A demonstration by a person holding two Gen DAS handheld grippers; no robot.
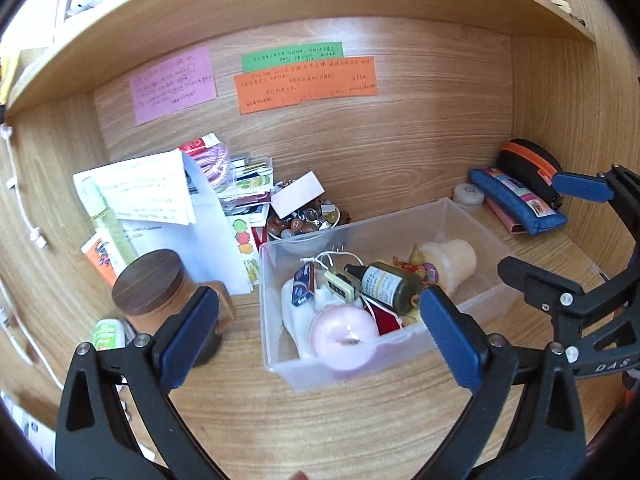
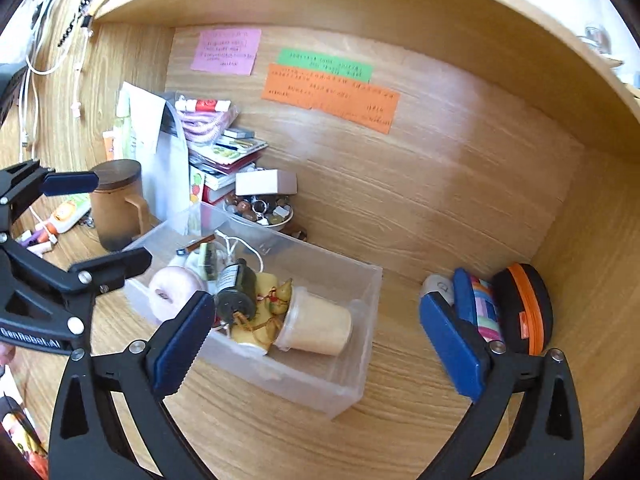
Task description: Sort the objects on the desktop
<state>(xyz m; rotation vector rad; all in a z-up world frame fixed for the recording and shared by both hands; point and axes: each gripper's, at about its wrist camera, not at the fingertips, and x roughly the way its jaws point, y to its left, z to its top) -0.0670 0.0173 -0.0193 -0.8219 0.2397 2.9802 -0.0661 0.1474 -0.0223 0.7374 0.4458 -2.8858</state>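
A clear plastic bin (image 1: 476, 216) (image 2: 360, 380) stands on the wooden desk. It holds a pink round object (image 1: 344, 334) (image 2: 172, 292), a dark green bottle (image 1: 390, 286) (image 2: 236, 290), a cream cup (image 1: 454, 262) (image 2: 320, 326) lying on its side, and small tags. My left gripper (image 1: 320, 340) is open and empty, just above the bin's near edge. My right gripper (image 2: 316, 344) is open and empty, above the bin's right end. Each gripper shows in the other's view, the right (image 1: 560, 232) and the left (image 2: 100, 224).
A lidded brown mug (image 1: 148, 292) (image 2: 116, 204) stands left of the bin. Papers and books (image 1: 168, 200) (image 2: 224, 152) pile up behind it, with a bowl of beads (image 1: 304, 220) (image 2: 260, 210). A blue pencil case (image 1: 516, 200) (image 2: 476, 300) and a black pouch (image 1: 528, 164) (image 2: 524, 308) lie at the right wall.
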